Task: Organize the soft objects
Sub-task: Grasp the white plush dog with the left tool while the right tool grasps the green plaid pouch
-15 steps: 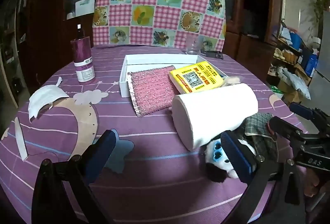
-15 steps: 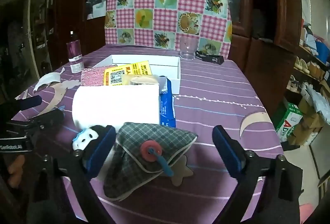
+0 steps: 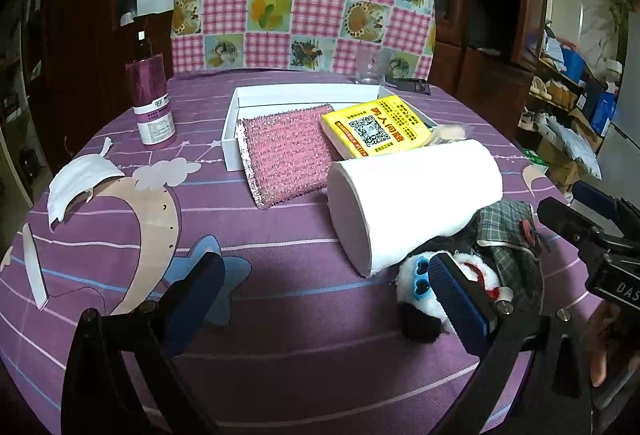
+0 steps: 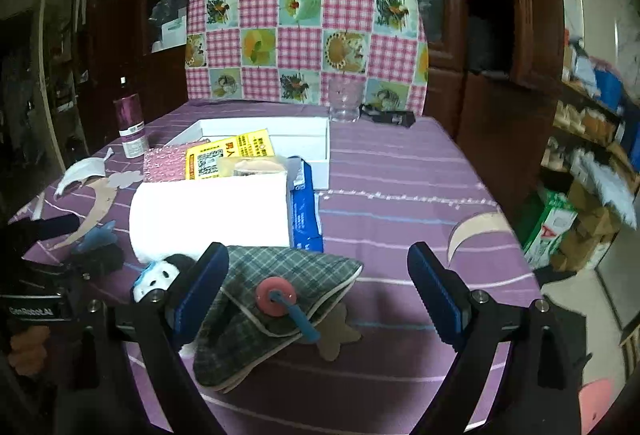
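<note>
A white paper roll (image 3: 416, 195) lies on its side on the purple tablecloth. Against its near end sit a small panda plush (image 3: 416, 275) and a plaid pouch (image 3: 508, 231) with a red button. My left gripper (image 3: 324, 271) is open over bare cloth, and its right finger partly covers the panda. My right gripper (image 4: 318, 259) is open above the plaid pouch (image 4: 272, 299), its pads apart from it. The panda plush (image 4: 154, 275) peeks out beside its left finger. A pink sponge (image 3: 288, 155) and a yellow tissue pack (image 3: 376, 127) rest over the edge of the white box (image 3: 304, 91).
A purple bottle (image 3: 152, 103) stands at the left, near a white mask (image 3: 76, 179). A glass (image 4: 344, 99) and a black object (image 4: 388, 117) sit beyond the box. A blue pack (image 4: 306, 211) lies behind the roll. Cardboard cut-outs lie flat on the cloth. A quilt-covered chair stands behind the table.
Both views have shifted only slightly. Both grippers stay open, and nothing on the table has been moved or taken hold of.
</note>
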A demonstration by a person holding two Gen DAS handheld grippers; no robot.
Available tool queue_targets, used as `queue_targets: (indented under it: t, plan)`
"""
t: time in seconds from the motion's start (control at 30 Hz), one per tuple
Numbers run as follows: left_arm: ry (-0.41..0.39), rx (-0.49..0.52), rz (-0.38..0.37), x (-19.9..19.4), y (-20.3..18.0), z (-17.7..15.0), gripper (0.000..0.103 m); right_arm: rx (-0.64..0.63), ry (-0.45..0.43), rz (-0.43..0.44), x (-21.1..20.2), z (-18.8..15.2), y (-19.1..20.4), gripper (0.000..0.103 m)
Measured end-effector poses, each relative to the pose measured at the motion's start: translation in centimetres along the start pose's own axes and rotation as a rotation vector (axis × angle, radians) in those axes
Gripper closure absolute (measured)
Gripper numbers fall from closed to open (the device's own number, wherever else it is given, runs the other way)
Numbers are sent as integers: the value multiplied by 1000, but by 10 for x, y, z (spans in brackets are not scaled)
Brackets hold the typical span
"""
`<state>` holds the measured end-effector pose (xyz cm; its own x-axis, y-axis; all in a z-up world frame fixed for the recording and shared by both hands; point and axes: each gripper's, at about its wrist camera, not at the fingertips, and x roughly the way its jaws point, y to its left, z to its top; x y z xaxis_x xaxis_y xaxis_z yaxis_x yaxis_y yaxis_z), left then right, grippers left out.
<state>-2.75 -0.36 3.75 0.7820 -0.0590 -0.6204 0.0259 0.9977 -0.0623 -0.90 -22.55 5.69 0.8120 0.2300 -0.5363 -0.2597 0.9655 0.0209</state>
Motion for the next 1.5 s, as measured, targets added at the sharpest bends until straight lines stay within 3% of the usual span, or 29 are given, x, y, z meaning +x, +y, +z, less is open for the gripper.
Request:
queue_targets:
  t: [0.1,0.23,0.57,0.8,1.0,1.2,1.5]
  plan:
    - [7,7,-3,1,-1,1,0,-25,38,-9,2,-1,2,14]
    - [17,22,-31,2,-4,0,0,-28,80,32,8,-2,1,25]
    - [39,33,-83,4,-8,-2,0,-72,158,29,15,-4,7,25]
    - [67,30,-86,10,-8,-3,0,-54,179,70,22,-9,10,25]
    - [106,55,-147,14,-15,-5,0,-41,228,95,33,-12,10,25]
    - [116,68,-156,15,-19,-7,0,18,267,122,39,-14,5,26]
    - [125,60,-149,16,-18,-7,0,-7,284,142,42,-17,9,39]
